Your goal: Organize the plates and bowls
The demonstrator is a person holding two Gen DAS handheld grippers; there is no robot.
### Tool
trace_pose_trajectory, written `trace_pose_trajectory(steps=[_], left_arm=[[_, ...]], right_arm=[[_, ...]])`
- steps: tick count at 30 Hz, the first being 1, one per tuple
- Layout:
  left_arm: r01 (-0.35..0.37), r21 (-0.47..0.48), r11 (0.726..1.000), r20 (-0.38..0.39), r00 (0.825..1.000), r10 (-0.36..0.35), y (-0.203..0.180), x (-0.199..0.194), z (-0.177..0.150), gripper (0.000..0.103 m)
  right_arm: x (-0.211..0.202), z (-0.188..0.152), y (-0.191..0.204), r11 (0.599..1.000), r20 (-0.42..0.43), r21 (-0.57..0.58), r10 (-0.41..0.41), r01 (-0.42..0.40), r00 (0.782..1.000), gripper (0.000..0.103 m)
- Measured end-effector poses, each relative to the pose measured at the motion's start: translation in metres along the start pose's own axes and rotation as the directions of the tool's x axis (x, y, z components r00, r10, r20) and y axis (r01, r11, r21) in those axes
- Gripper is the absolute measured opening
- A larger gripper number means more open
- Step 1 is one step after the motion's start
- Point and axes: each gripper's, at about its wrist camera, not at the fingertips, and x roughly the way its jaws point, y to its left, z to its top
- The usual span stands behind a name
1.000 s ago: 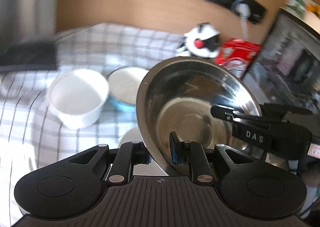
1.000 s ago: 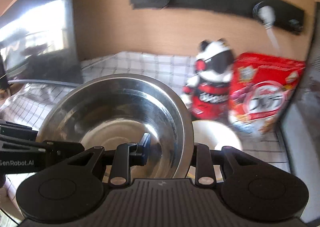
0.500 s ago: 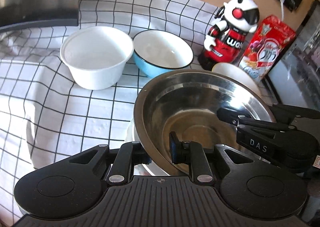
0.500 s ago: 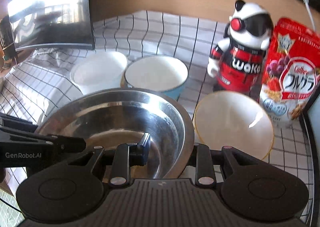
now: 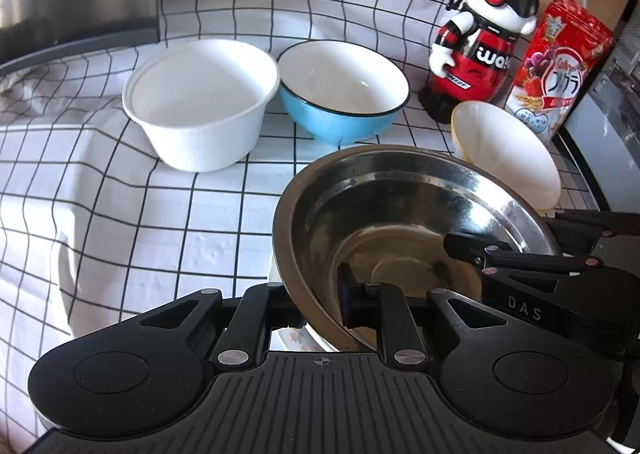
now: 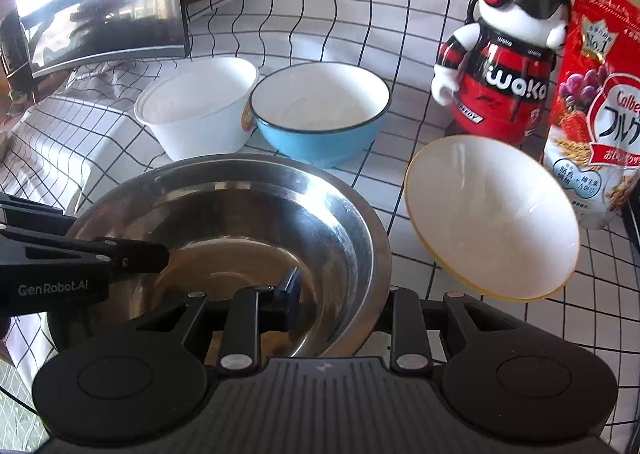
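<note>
Between both grippers' jaws, steel bowl (image 5: 400, 213) — mouth up, slightly tilted.

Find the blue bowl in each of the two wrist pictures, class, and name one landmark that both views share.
Left wrist: the blue bowl sits upper centre, just right of the white tub.
Right wrist: the blue bowl sits upper centre, beyond the steel bowl.
Shared landmark: the red and white toy robot, upper right in both.

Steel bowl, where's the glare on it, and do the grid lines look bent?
Right wrist view: a bright patch sits on the steel bowl inner wall, and the checked cloth lines bow with the fisheye. Left wrist view: glare streaks its right wall; lines curve too.
</note>
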Motion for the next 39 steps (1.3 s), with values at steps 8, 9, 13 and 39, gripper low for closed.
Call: trace_pose_trajectory(steps=[8, 9, 13, 39], left_arm=[[0.020, -0.044, 0.999, 0.004, 1.000, -0.020, 0.007, 0.004, 0.001, 0.015], [0.026, -0.050, 0.998, 0.000, 1.000, -0.026, 0.008, 0.004, 0.002, 0.015], [0.063, -0.102, 0.993, -0.028, 0.997, -0.066, 0.015, 0.008, 0.003, 0.015], [0.174, -0.197, 0.965, -0.030, 0.983, -0.184, 0.039, -0.004, 0.009, 0.019]], right_arm=[[0.005, -0.002, -0.002, 1.000, 0.003, 0.003, 0.014, -0.014, 1.000, 0.028], [0.005, -0.002, -0.002, 1.000, 0.004, 0.006, 0.018, -0.018, 1.000, 0.028], [0.005, -0.003, -0.005, 0.999, 0.006, 0.020, 0.032, -0.032, 0.999, 0.028], [-0.001, -0.009, -0.005, 0.997, 0.005, 0.050, 0.053, -0.054, 0.999, 0.028]])
